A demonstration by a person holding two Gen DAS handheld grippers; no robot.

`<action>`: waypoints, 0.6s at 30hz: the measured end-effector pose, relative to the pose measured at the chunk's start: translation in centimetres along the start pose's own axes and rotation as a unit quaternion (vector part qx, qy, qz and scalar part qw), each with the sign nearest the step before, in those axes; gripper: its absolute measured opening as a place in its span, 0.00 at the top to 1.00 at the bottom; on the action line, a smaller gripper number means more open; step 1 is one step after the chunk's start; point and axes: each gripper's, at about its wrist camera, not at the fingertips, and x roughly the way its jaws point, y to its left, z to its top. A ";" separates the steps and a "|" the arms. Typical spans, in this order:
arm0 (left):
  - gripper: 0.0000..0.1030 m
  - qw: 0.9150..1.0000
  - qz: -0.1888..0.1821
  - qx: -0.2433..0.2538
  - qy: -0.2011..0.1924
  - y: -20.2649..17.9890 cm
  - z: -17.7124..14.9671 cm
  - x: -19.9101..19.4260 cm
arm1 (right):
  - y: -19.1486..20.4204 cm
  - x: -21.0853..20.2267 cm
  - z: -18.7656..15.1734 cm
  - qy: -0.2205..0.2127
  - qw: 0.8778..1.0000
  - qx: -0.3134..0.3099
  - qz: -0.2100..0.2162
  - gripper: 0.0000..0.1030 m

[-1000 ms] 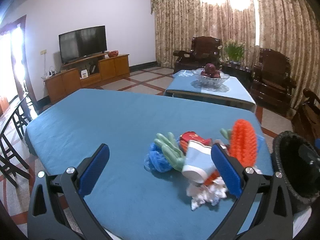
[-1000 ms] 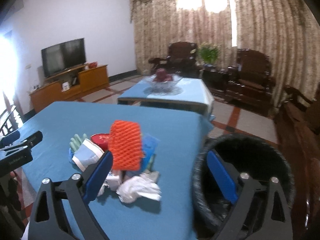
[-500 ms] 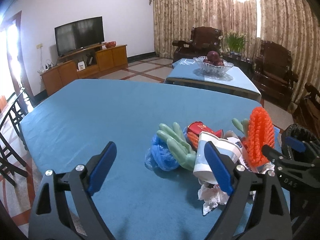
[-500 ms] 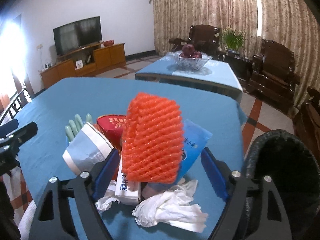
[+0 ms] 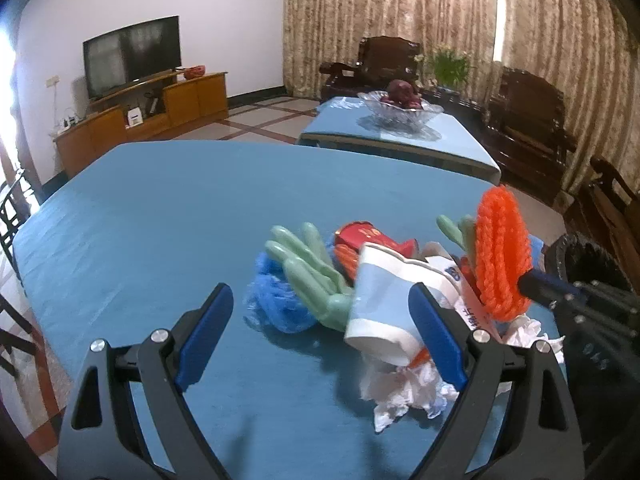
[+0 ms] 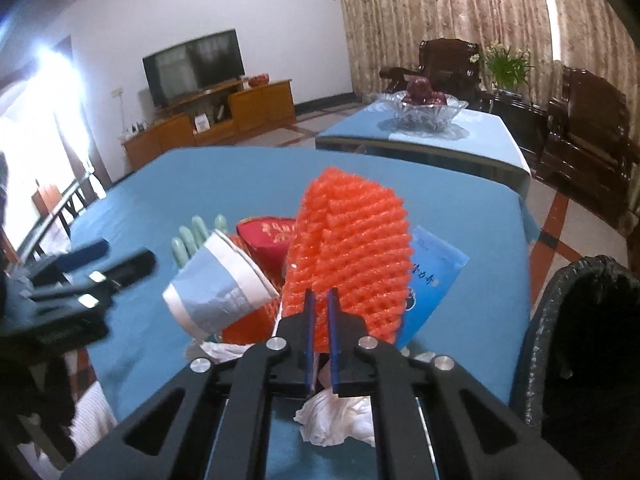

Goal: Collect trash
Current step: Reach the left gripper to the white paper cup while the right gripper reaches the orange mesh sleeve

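Apparently light and squashy, the orange foam net point(image 6: 352, 256) was pinched at its lower edge by the right claw point(image 6: 321, 308); the left claw point(image 5: 320, 332) gaped wide, empty, near the paper cup point(image 5: 384, 300).

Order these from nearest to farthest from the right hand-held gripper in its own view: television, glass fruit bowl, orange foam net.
1. Orange foam net, clamped in the right hand-held gripper.
2. Glass fruit bowl, on the far table, right.
3. Television, back wall, left.
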 end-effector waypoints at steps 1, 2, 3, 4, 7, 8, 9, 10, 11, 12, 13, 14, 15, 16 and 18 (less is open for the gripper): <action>0.16 1.000 -0.005 0.004 0.004 -0.4 -0.1 0.4 | -0.1 -0.3 0.0 -0.002 1.000 0.000 0.000 0.94; 0.16 1.000 -0.009 0.007 0.008 -0.7 -0.2 0.7 | -0.2 -0.4 0.1 -0.003 1.000 0.001 0.001 0.94; 0.16 1.000 -0.013 0.011 0.011 -1.0 -0.2 1.0 | -0.3 -0.6 0.1 -0.004 1.000 0.002 0.002 0.94; 0.16 1.000 -0.016 0.016 0.015 -1.4 -0.4 1.5 | -0.5 -0.5 0.2 -0.003 1.000 0.002 0.001 0.94; 0.21 0.999 -0.027 0.023 0.029 -2.3 -0.5 2.6 | -1.0 -0.4 0.2 0.000 1.000 0.007 0.000 0.94; 0.29 0.999 -0.030 0.023 0.035 -2.5 -0.6 3.0 | -1.2 -0.3 0.2 0.001 1.000 0.010 0.000 0.94; 0.32 0.998 -0.033 0.022 0.040 -2.6 -0.5 3.3 | -1.1 -0.4 0.2 0.001 1.000 0.010 0.001 0.94; 0.41 0.998 -0.039 0.020 0.045 -2.6 -0.6 3.6 | -1.1 -0.4 0.3 -0.001 1.000 0.009 0.002 0.94; 0.53 0.997 -0.049 0.015 0.050 -2.6 -0.6 3.8 | -1.1 -0.5 0.5 -0.003 1.000 0.006 0.002 0.94; 0.59 0.997 -0.061 0.010 0.051 -2.6 -0.7 3.9 | -1.0 -0.6 0.6 -0.004 1.000 0.004 0.003 0.95; 0.67 0.996 -0.068 0.003 0.051 -2.6 -0.7 4.0 | -0.9 -0.7 0.6 -0.005 1.000 0.003 0.004 0.95; 0.72 0.997 -0.066 0.001 0.049 -2.7 -0.7 4.0 | -0.7 -0.9 0.7 -0.006 1.000 0.003 0.005 0.95; 0.75 0.997 -0.062 -0.001 0.046 -2.7 -0.7 4.0 | -0.7 -0.9 0.8 -0.007 1.000 0.003 0.006 0.95; 0.83 0.997 -0.061 -0.003 0.042 -2.7 -0.7 4.0 | -0.7 -1.0 0.9 -0.007 1.000 0.002 0.005 0.95; 0.92 0.997 -0.068 -0.014 0.033 -2.4 -0.6 3.8 | -0.7 -1.2 1.1 -0.010 1.000 0.001 0.006 0.95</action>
